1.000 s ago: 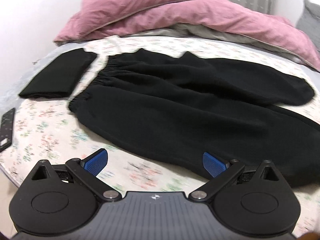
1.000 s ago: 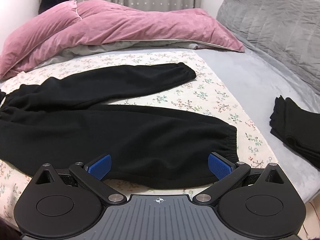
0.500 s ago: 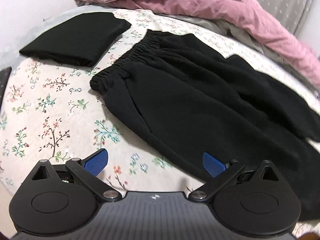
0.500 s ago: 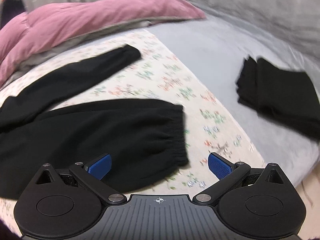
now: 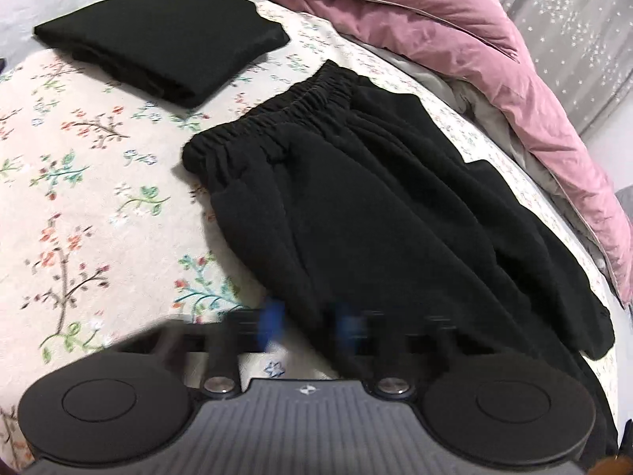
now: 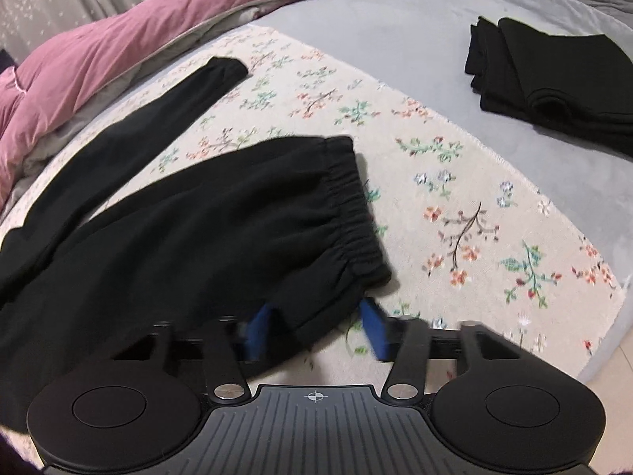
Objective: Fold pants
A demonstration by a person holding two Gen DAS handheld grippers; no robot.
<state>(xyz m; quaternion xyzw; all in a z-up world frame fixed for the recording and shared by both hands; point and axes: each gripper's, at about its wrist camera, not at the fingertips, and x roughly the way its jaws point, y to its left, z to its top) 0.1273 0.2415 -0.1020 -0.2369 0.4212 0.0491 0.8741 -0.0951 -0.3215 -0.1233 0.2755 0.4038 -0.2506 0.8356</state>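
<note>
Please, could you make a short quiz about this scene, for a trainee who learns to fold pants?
1. True or false: the black pants are already folded in half.
2. Which part of the pants lies between the pads of the right hand-held gripper? A the crotch, B a leg cuff, C a pocket.
3. Fill in: on the bed near the waistband lies a neatly ___ black garment.

Key
1. False: they lie spread out flat.
2. B; its jaws have just been closing, with the cuff between them.
3. folded
</note>
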